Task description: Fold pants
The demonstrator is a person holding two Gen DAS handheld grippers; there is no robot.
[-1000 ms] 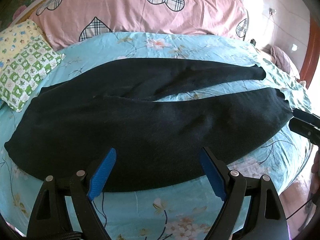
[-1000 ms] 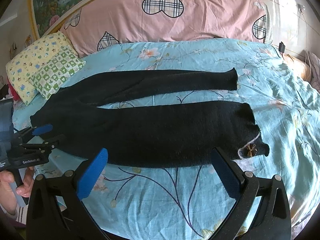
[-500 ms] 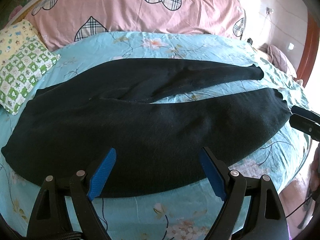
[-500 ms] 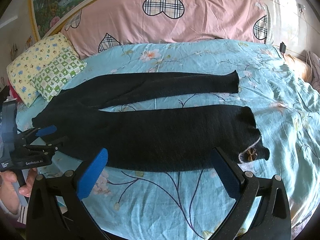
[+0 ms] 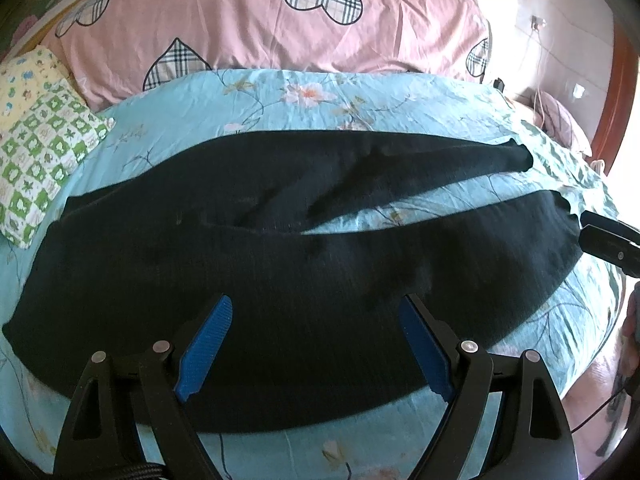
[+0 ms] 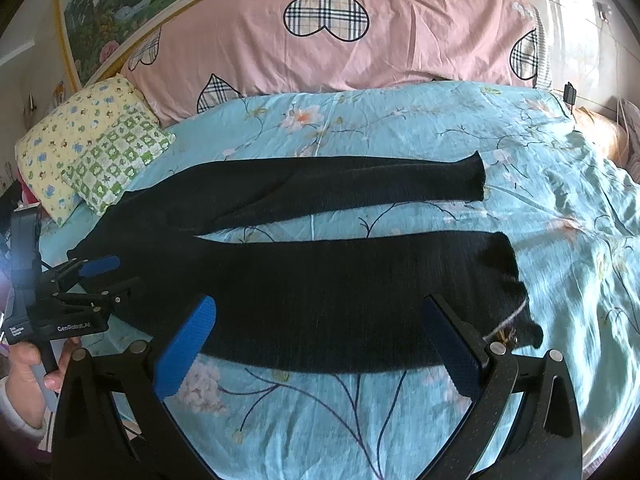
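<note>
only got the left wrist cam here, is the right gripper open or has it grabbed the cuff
Observer: Open. The right gripper has its blue pads spread wide over the near leg of the pants, gripping nothing.
Operator: anything odd at that cuff
Observer: The near cuff shows a pale trim edge and a small brownish tuft, close to the right-side finger.
Operator: where does my left gripper sit
Observer: The left gripper is at the waist end, open.
</note>
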